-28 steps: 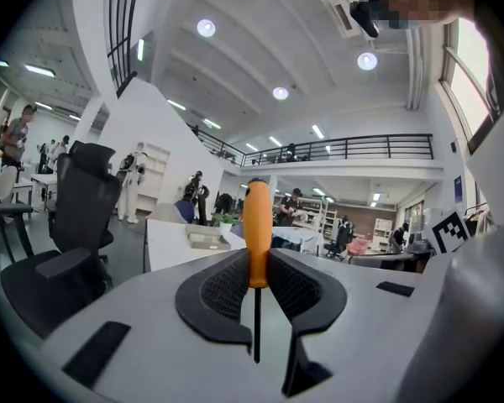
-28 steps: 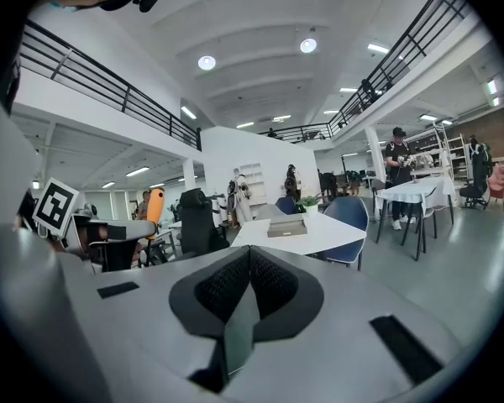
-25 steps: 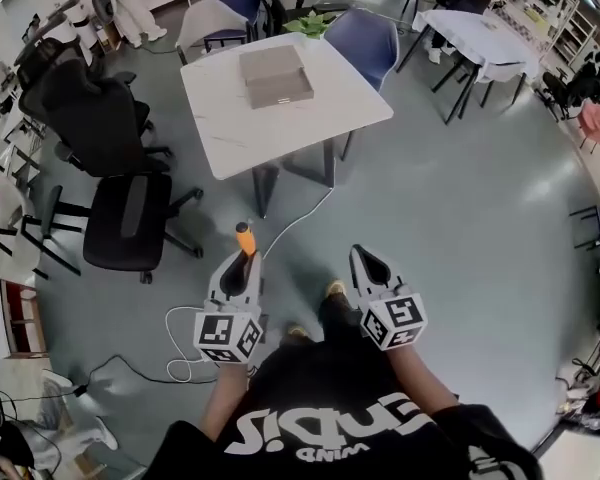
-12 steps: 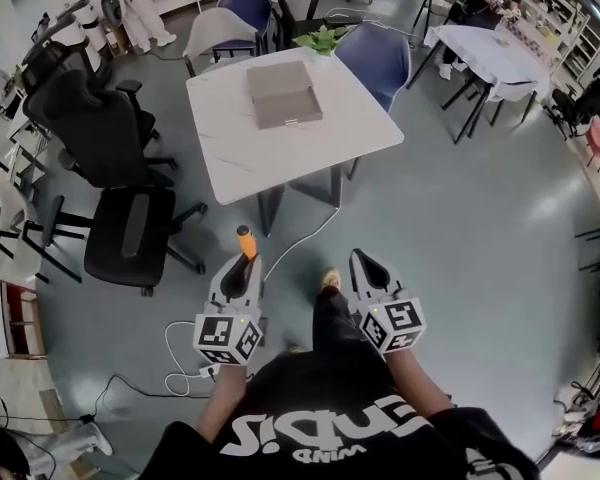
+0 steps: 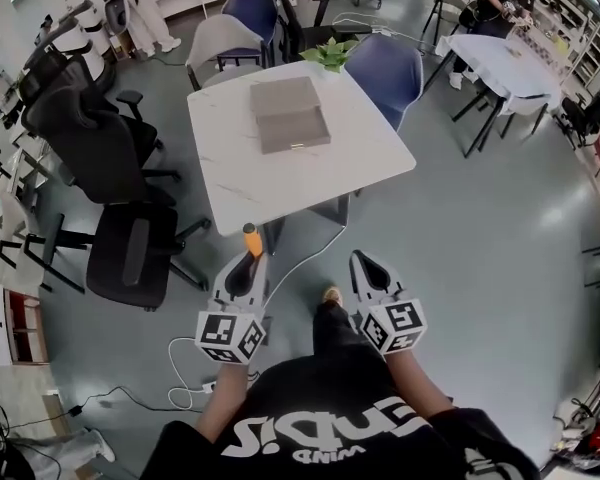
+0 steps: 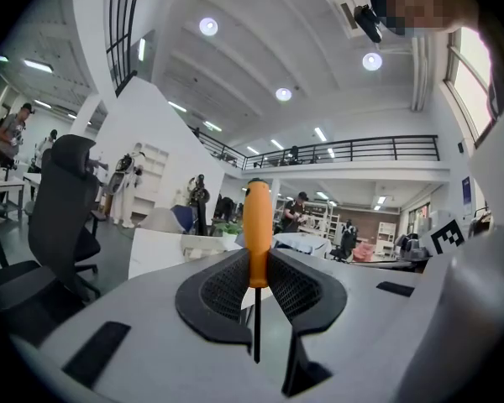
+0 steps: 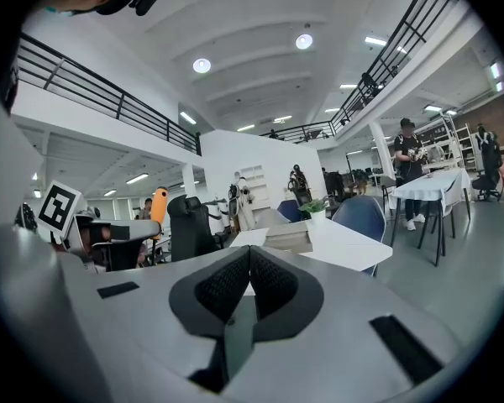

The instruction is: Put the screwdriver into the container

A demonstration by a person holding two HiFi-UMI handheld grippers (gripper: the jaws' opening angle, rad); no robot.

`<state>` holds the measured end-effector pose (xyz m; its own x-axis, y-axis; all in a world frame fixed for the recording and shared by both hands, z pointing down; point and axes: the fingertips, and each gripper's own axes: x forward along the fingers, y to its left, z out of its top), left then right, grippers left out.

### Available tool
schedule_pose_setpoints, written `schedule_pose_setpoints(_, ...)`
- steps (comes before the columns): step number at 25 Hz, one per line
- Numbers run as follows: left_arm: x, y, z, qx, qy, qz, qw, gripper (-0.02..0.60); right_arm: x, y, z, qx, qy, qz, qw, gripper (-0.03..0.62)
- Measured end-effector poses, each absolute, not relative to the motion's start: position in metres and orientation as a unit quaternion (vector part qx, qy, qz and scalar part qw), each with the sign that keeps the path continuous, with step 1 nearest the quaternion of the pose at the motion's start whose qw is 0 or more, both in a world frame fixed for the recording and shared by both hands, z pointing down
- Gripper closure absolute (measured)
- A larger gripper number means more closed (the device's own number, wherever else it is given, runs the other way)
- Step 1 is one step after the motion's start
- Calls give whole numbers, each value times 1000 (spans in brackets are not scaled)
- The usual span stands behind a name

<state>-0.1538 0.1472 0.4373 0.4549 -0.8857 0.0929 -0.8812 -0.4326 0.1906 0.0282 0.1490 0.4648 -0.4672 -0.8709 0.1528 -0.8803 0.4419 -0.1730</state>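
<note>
Skirting a black office chair (image 5: 130,253) at the far left, with its legs reaching out across the floor. Pinching the screwdriver (image 6: 255,225) between the fingers of the left gripper (image 6: 254,257), by the lower part of its orange handle, with the thin shaft pointing back toward the camera and the handle end poking out past the fingertips. Holding it over the floor in the head view, just short of the near edge of the white surface (image 5: 365,158) and well apart from the grey container (image 5: 290,116) lying on it. Needing, by the look of it, to cover that gap and lift above the surface edge before any drop. Risking a pivot or slip of the round handle in so narrow a pinch, given a jolt or tilt. Risking, too, a knock of the jutting handle end against the surface edge, or a snag of the feet on the white cable (image 5: 302,236) trailing across the floor. Not showing clearly whether the container is open, so possibly calling for a lid move. Holding the right gripper (image 7: 249,255) alongside, fingers pressed together on nothing.
</note>
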Motion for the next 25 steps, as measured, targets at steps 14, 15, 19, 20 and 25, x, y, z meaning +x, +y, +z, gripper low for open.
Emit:
schedule_pose_setpoints(14,-132,25,410,829,-548,-16,111,505,57,14,438,490,-864,115,22,582)
schedule_pose_setpoints(15,-129,16,409,827,-551,-17,111,505,60,3,438,486,-866,115,24,582)
schedule_pose_setpoints(19,-121,-20,407,818,-564,-25,107,505,69,-37,439,472,-874,111,31,582)
schedule_pose_setpoints(20,-119,-28,407,816,-568,-26,106,505,71,-45,439,468,-876,111,32,582)
schedule_pose_setpoints(25,-115,-56,403,805,-584,-28,103,505,82,-81,435,457,-882,111,37,582)
